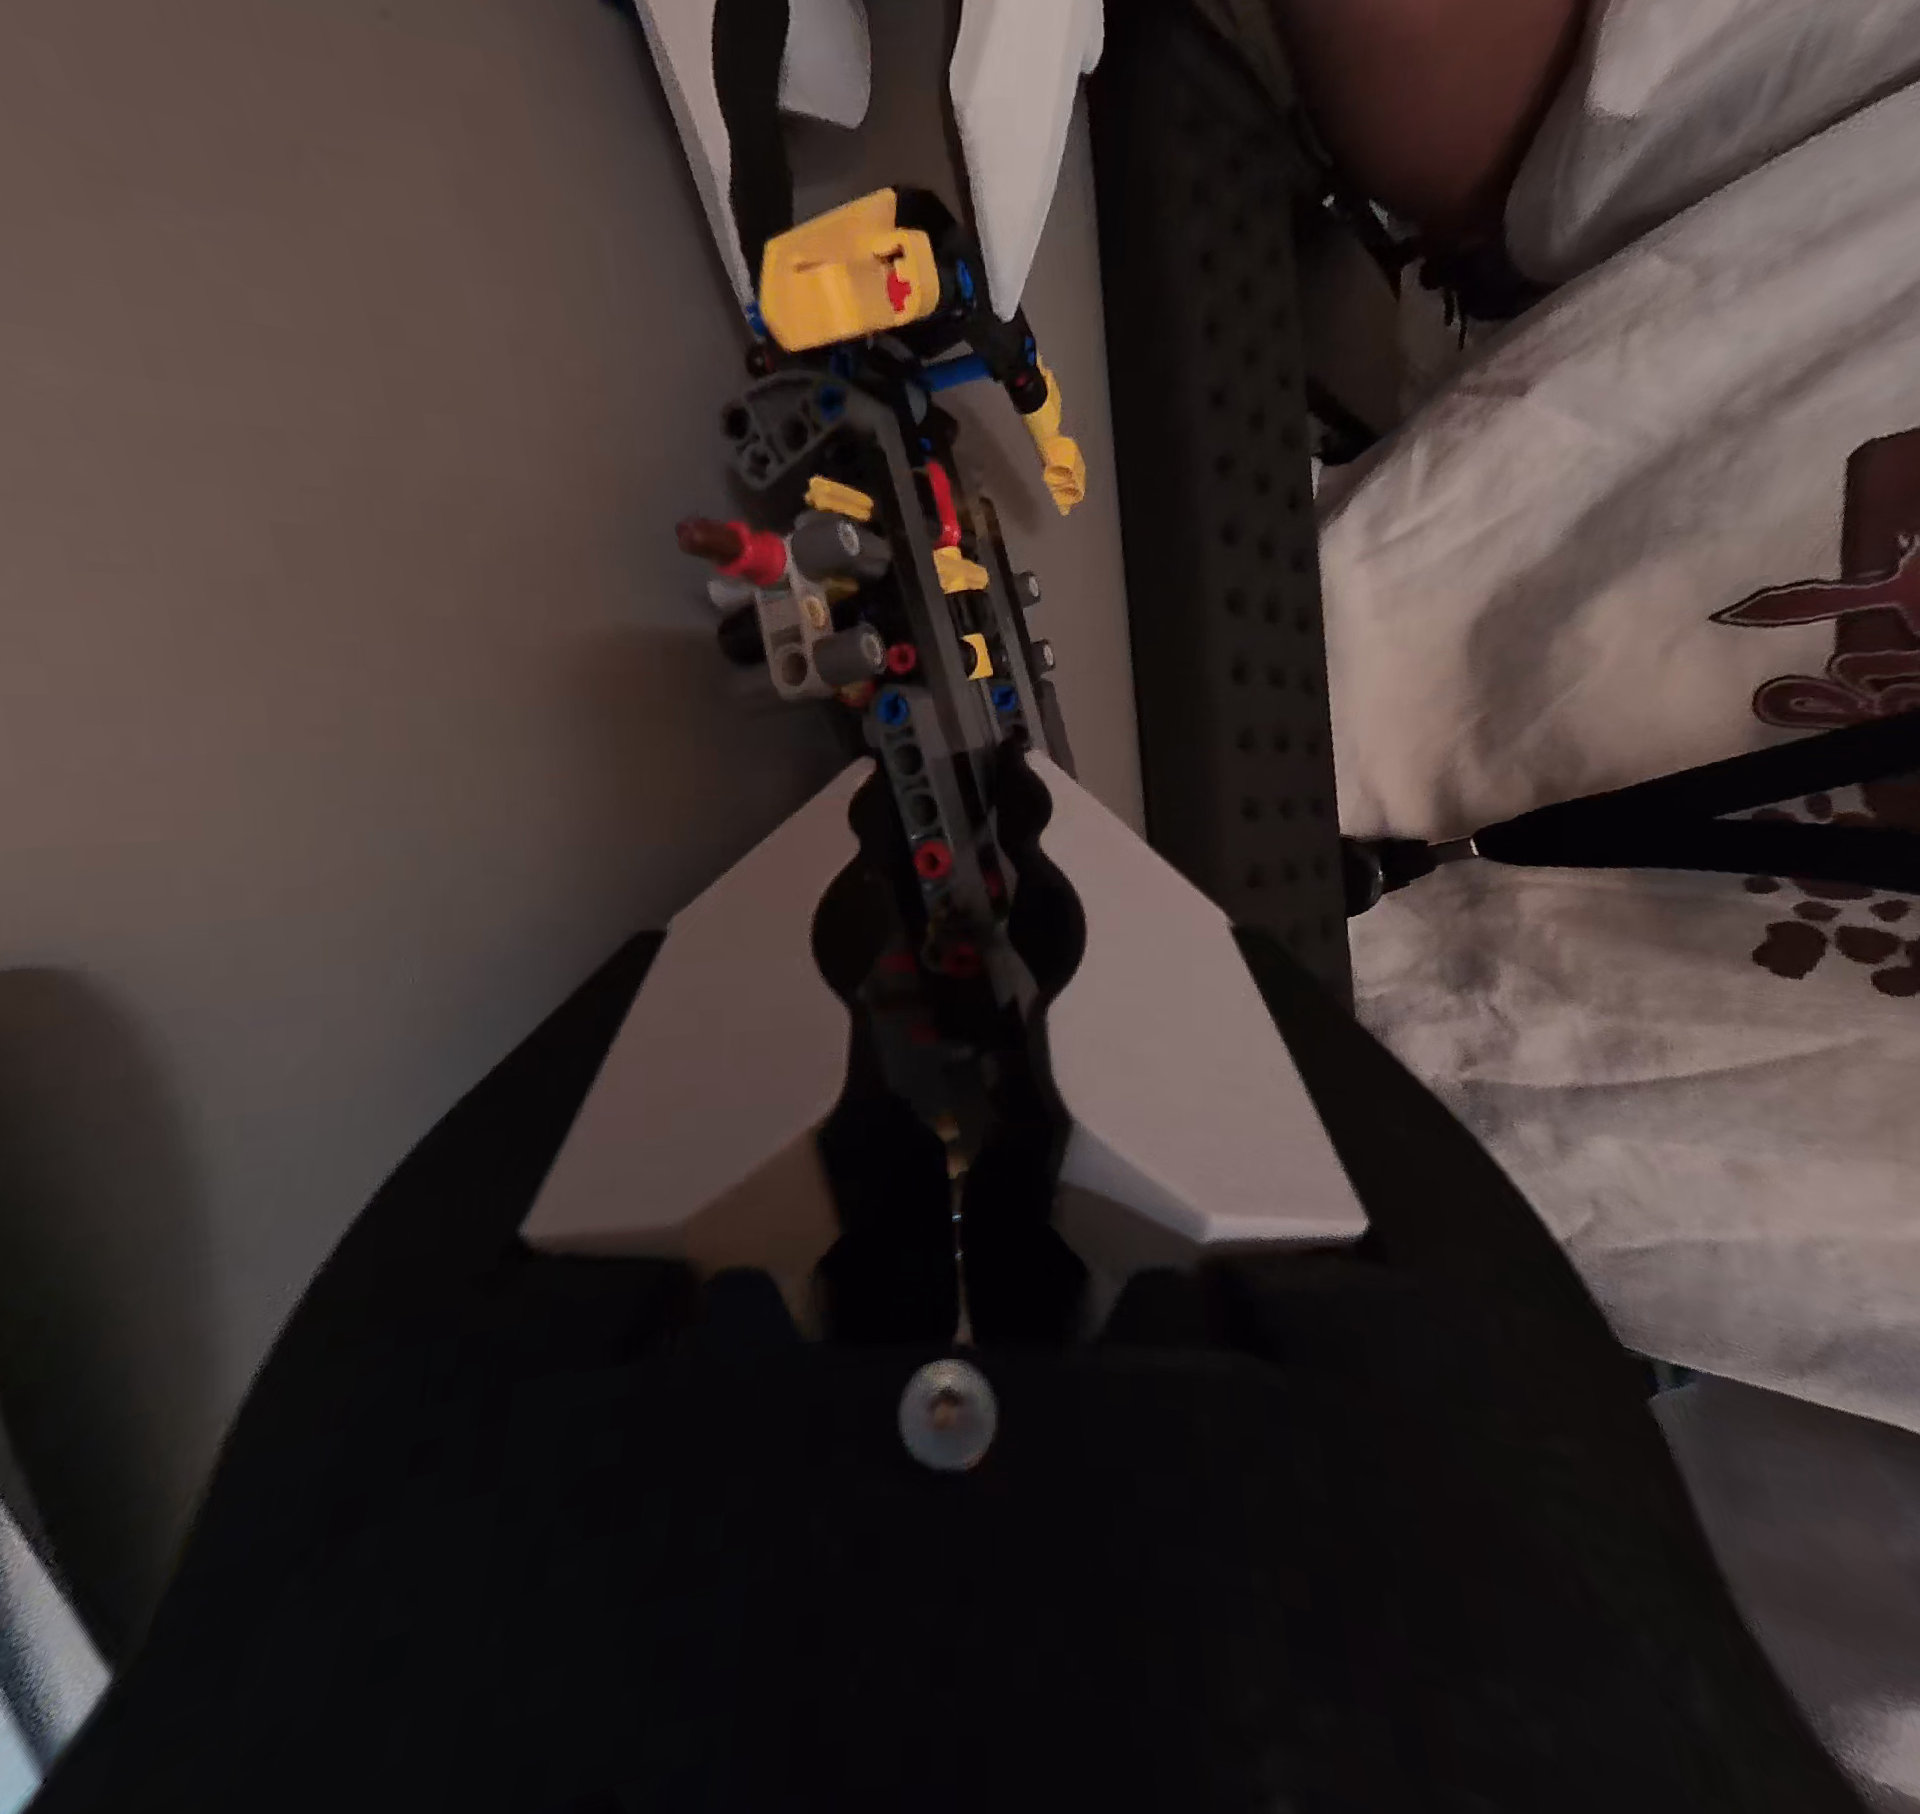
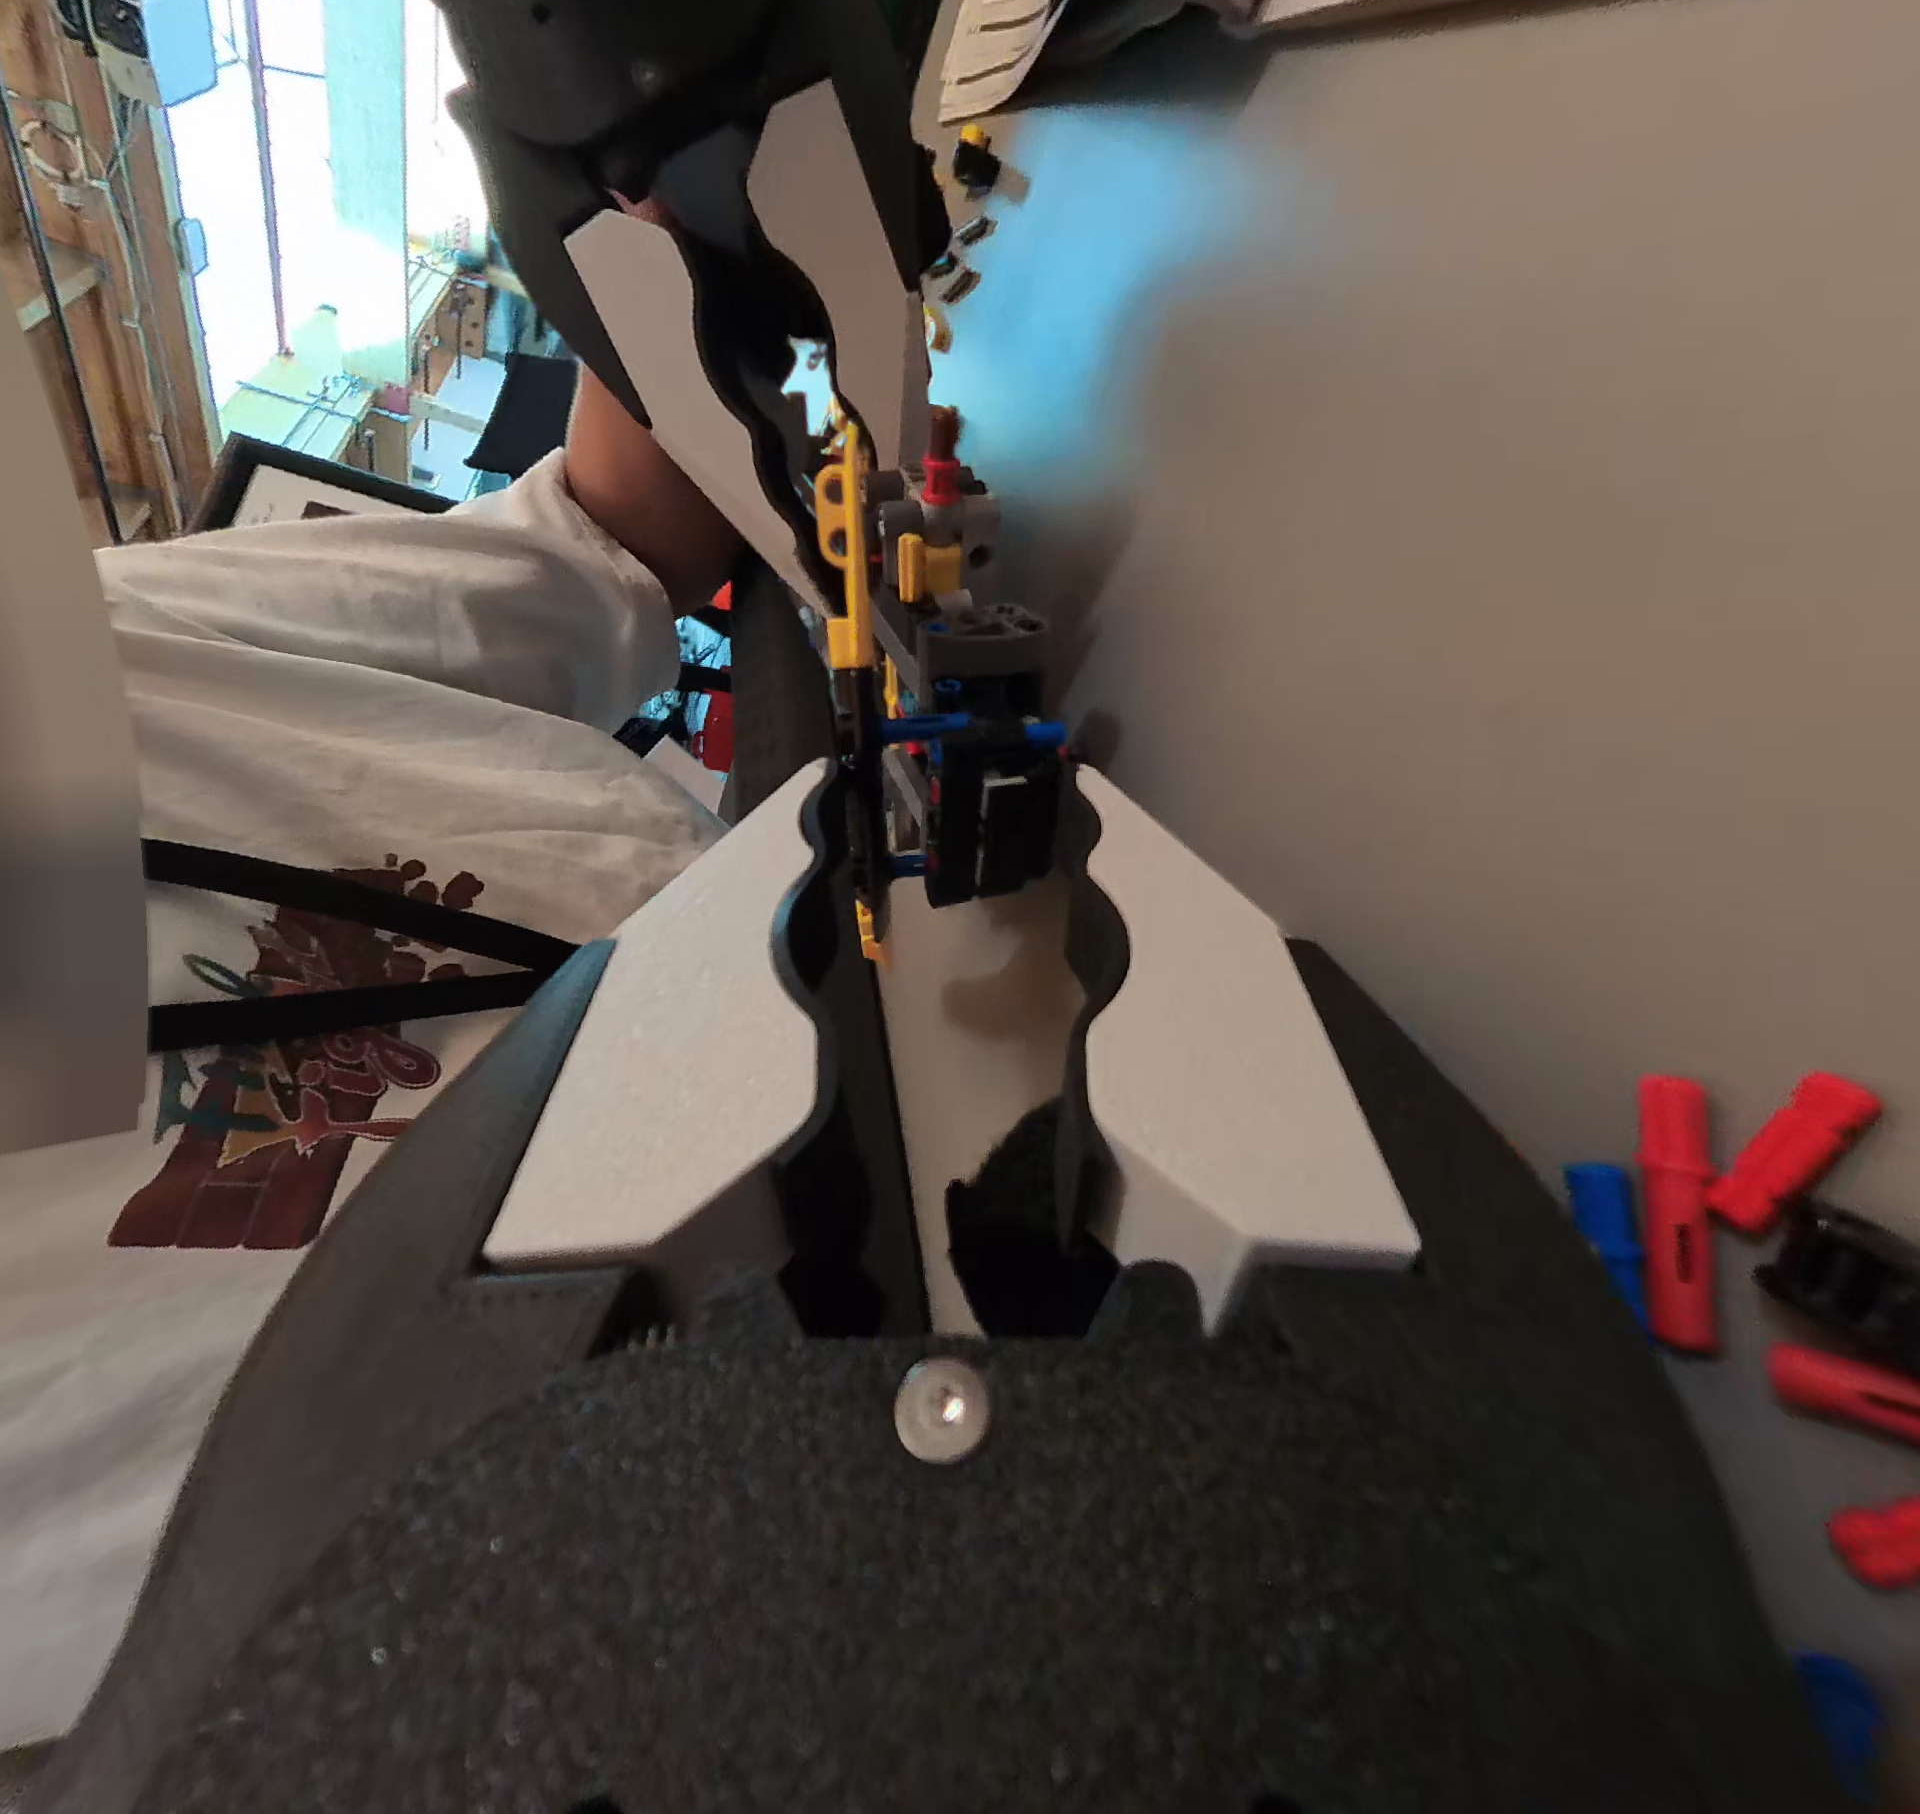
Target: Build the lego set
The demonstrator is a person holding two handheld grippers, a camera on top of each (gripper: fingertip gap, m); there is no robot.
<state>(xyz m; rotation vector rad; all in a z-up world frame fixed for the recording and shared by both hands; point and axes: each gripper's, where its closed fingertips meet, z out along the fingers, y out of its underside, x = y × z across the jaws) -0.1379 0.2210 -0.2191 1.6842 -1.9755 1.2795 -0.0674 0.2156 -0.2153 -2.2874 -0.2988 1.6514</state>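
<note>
Lego model's rear end hidden between left gripper's fingers.

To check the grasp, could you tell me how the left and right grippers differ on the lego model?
The left gripper has fingers close together on the lego model at its thin grey beam end. The right gripper has fingers wider apart, flanking the bulkier black end. Both face the model end-on.

Each wrist camera sat close behind its own fingers, looking forward along them and rolled sideways. The two faced each other across the lego model (both views shared it), with the grey table beside it.
</note>
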